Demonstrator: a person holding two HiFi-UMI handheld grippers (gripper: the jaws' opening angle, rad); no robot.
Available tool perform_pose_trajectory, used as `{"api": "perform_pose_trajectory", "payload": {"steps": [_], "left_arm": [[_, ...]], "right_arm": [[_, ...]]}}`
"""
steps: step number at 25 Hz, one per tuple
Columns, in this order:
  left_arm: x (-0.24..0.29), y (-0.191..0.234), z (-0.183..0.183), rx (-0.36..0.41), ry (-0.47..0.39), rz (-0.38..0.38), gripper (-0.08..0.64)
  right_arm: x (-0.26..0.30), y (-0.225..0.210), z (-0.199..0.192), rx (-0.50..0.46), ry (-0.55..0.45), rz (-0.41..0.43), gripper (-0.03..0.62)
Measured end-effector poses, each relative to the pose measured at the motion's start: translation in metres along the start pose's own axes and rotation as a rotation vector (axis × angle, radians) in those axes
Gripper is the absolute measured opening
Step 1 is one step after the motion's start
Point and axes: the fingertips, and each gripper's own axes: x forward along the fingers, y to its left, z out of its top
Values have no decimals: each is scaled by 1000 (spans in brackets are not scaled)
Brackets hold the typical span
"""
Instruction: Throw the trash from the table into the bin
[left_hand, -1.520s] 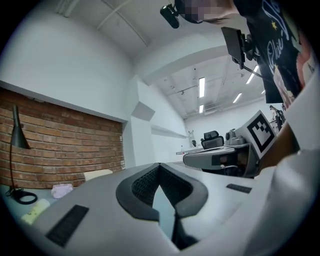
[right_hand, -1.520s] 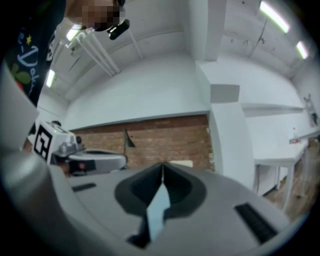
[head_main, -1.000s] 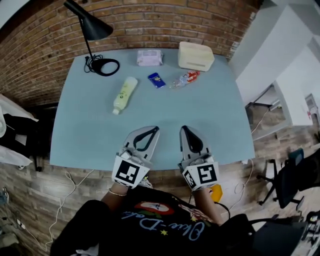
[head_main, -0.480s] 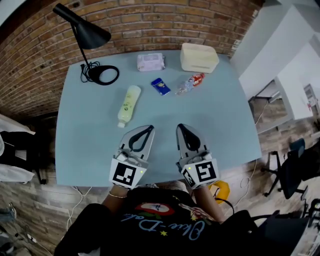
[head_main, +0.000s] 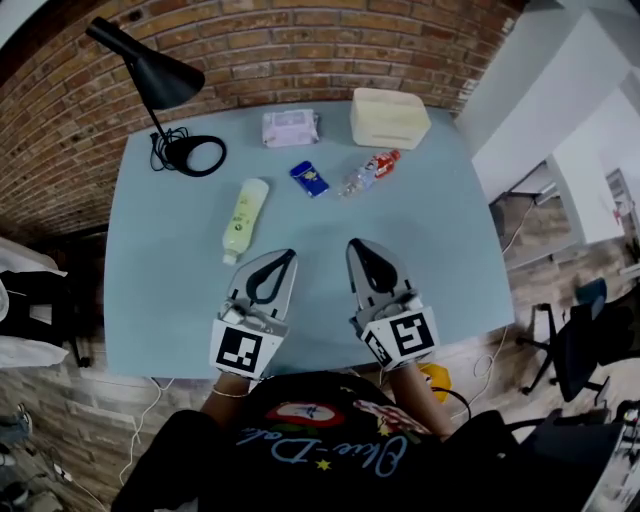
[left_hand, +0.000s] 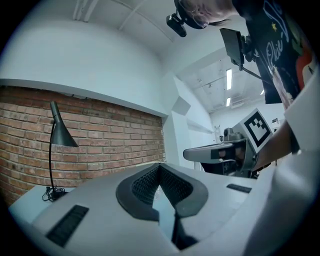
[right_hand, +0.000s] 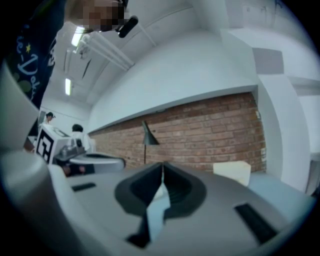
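On the pale blue table (head_main: 150, 300) lie a small blue wrapper (head_main: 309, 178), a crumpled clear and red plastic piece (head_main: 368, 172) and a green and white bottle (head_main: 245, 218) on its side. My left gripper (head_main: 287, 254) (left_hand: 160, 166) hovers over the near half of the table, shut and empty, a little right of the bottle's near end. The right gripper (head_main: 353, 244) (right_hand: 162, 165) is level beside it, also shut with nothing held. Both point toward the brick wall. No bin is in view.
A black desk lamp (head_main: 188, 155) stands at the far left corner. A pack of wipes (head_main: 290, 128) and a beige box (head_main: 389, 117) sit along the far edge. An office chair (head_main: 590, 345) is off to the right; a yellow object (head_main: 437, 381) lies under the near edge.
Both grippers have moved forward over the table, closer to the bottle and wrappers. Their jaws stayed shut. Nothing on the table has moved.
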Motion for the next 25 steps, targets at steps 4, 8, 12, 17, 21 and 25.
{"api": "perform_pose_trajectory", "payload": {"steps": [4,8,12,17,21,25], "left_arm": [[9,3,5,25,-4,19,11],[18,4,6,26,-12,12,11],[25,12,5,11,-15,19,11],[30,21,-4,7,17,34,11],[28,35,-10,12,22,50,11],[25,47,-12,1,19,74,11]], "right_arm": [[7,-7,2,3,-7,23,8],[14,-16,2,2,-11,30,8],[28,-26,-2,4,0,30,8],[43,-41,-8,13,22,28,8],[56,-39,-14,17,36,43,8],[62,-35,-15,8,44,61,8]]}}
